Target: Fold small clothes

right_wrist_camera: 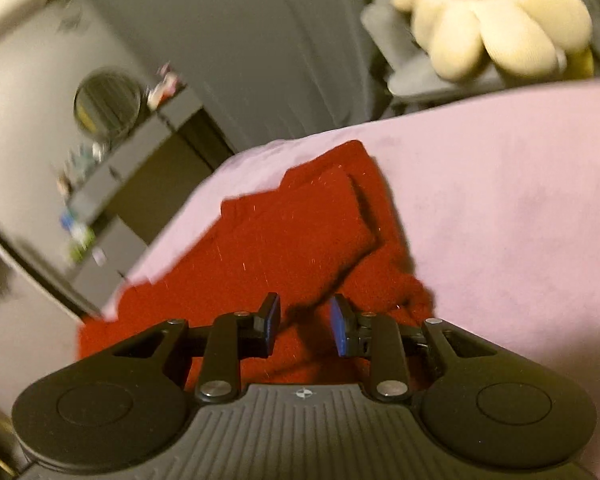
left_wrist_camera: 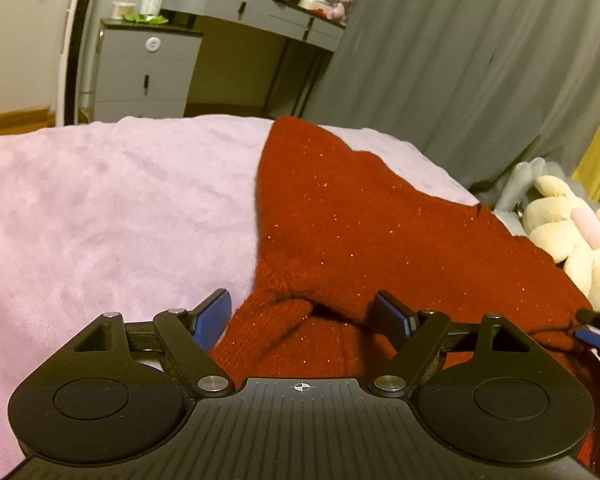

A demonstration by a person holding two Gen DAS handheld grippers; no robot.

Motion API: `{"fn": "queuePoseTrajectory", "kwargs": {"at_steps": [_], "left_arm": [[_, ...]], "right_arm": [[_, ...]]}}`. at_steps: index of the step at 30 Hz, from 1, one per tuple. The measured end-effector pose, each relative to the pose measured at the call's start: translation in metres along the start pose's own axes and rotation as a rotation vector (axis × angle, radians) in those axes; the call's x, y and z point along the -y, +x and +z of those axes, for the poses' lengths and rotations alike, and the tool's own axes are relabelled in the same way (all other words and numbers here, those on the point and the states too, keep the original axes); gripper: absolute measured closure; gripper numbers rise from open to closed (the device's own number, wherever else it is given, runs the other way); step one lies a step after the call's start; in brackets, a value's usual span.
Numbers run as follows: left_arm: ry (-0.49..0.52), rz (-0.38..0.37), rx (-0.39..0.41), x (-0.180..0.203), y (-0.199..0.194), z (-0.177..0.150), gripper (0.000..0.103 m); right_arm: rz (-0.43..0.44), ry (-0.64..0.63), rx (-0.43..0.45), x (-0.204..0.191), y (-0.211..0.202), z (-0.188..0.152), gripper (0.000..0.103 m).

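Note:
A dark red knitted garment (left_wrist_camera: 352, 224) with glitter flecks lies on a pink fleece blanket (left_wrist_camera: 100, 216). My left gripper (left_wrist_camera: 304, 316) is open, its blue pads wide apart on either side of a bunched fold at the garment's near end. In the right wrist view the same garment (right_wrist_camera: 300, 232) lies partly folded on the blanket (right_wrist_camera: 500, 200). My right gripper (right_wrist_camera: 305, 322) is open, with its jaws a hand's width apart just above the cloth, holding nothing. The right gripper's tip (left_wrist_camera: 594, 336) shows at the right edge of the left wrist view.
A cream plush toy (left_wrist_camera: 568, 232) lies at the blanket's right edge, also in the right wrist view (right_wrist_camera: 496, 24). A grey dressing table (left_wrist_camera: 260, 12) with a round mirror, a grey drawer unit (left_wrist_camera: 144, 76) and a grey curtain (left_wrist_camera: 460, 72) stand beyond the bed.

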State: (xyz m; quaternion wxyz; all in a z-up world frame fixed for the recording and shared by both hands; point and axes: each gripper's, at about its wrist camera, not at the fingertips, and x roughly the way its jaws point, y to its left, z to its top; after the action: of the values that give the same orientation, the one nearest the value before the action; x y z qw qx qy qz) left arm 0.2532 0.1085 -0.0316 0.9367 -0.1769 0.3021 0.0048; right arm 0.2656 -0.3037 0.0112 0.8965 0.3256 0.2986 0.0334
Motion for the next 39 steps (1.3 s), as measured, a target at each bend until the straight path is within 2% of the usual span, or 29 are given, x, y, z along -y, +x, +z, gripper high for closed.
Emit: {"fn": "queuePoseTrajectory", "kwargs": {"at_steps": [2, 5, 7, 8, 11, 12, 14, 16, 19, 22, 26, 31, 33, 36, 37, 39], "left_arm": [[0.003, 0.003, 0.0, 0.001, 0.0, 0.0, 0.019], [0.003, 0.003, 0.001, 0.001, 0.001, 0.0, 0.019], [-0.009, 0.002, 0.009, 0.0, 0.0, 0.0, 0.019], [-0.016, 0.001, 0.011, -0.001, 0.0, 0.0, 0.019], [-0.026, -0.001, 0.014, -0.004, 0.001, 0.0, 0.019], [-0.024, 0.0, 0.016, -0.004, 0.001, -0.001, 0.019], [-0.019, 0.001, 0.018, -0.004, 0.001, -0.001, 0.019], [-0.014, 0.003, 0.017, -0.004, 0.002, -0.001, 0.019], [0.003, 0.011, 0.009, -0.003, 0.002, -0.001, 0.018], [0.032, 0.021, -0.007, 0.0, -0.001, -0.002, 0.017], [0.075, 0.047, -0.027, 0.0, -0.007, -0.005, 0.017], [0.116, 0.078, -0.04, 0.004, -0.021, -0.011, 0.017], [0.121, 0.088, -0.054, 0.004, -0.029, -0.012, 0.017], [0.109, 0.107, -0.09, 0.001, -0.043, -0.012, 0.017], [0.114, 0.108, -0.096, 0.0, -0.049, -0.014, 0.017], [0.154, 0.117, -0.117, 0.001, -0.06, -0.018, 0.017]], "right_arm": [[0.023, 0.082, -0.002, 0.005, 0.014, 0.005, 0.077], [0.042, 0.188, -0.028, 0.012, 0.032, 0.008, 0.09], [0.052, 0.169, -0.039, 0.009, 0.033, 0.012, 0.095], [0.081, 0.168, -0.024, 0.008, 0.029, 0.013, 0.095], [0.24, 0.34, 0.003, 0.03, 0.019, 0.011, 0.095], [0.23, 0.357, -0.001, 0.035, 0.018, 0.009, 0.095], [0.113, 0.23, -0.018, 0.03, 0.018, 0.006, 0.095], [-0.012, -0.001, -0.024, 0.011, 0.021, -0.001, 0.096], [-0.129, -0.323, 0.011, -0.025, 0.026, -0.013, 0.096], [-0.198, -0.47, 0.008, -0.039, 0.035, -0.019, 0.095], [-0.205, -0.506, -0.007, -0.04, 0.031, -0.017, 0.092], [-0.173, -0.559, -0.054, -0.037, 0.025, -0.013, 0.088], [-0.216, -0.567, -0.076, -0.042, 0.011, -0.01, 0.088], [-0.365, -0.598, -0.098, -0.045, -0.015, -0.02, 0.062], [-0.347, -0.582, -0.127, -0.041, -0.026, -0.024, 0.062], [-0.237, -0.517, -0.192, -0.026, -0.055, -0.033, 0.06]]}}
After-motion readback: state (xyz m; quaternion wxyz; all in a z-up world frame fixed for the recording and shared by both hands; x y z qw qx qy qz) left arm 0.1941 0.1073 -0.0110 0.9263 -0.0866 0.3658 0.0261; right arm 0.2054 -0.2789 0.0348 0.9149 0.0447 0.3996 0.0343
